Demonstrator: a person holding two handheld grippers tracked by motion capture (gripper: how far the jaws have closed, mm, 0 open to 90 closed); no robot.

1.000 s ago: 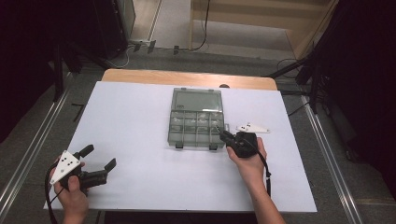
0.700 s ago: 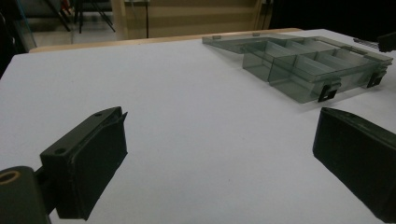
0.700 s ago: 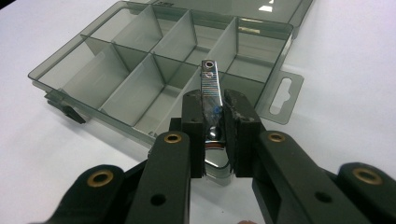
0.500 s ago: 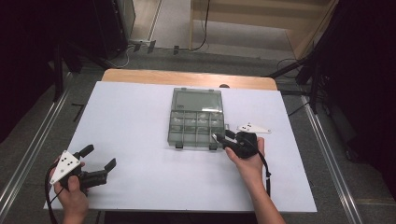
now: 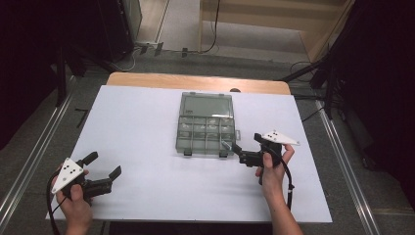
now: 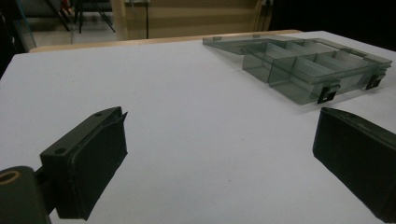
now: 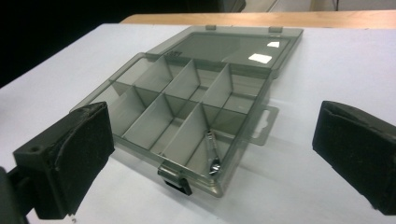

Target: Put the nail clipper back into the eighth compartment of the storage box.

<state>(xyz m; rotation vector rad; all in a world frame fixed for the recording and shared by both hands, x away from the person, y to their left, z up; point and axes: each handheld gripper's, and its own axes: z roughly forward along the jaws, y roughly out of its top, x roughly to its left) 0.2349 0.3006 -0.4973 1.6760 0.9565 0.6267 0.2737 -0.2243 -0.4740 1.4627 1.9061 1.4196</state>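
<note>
The far-row cells of the compartment box (image 5: 205,132) are hard to read in the high view; glare hides its open lid (image 7: 233,46) in part. In the right gripper view a small metal piece (image 7: 212,151), perhaps a screw, leans in the near right cell, its long axis running near to far; its exact kind is unclear. The box sits mid-table (image 5: 147,117), long axis near to far, lid hinged flat on the far side, latches (image 6: 329,93) facing near. The right gripper (image 5: 243,149), jaws wide and empty, has drawn back rightward from the box's near right corner since a second ago. The left gripper (image 5: 103,165), at the near left, rests spread wide, empty, unmoved.
</note>
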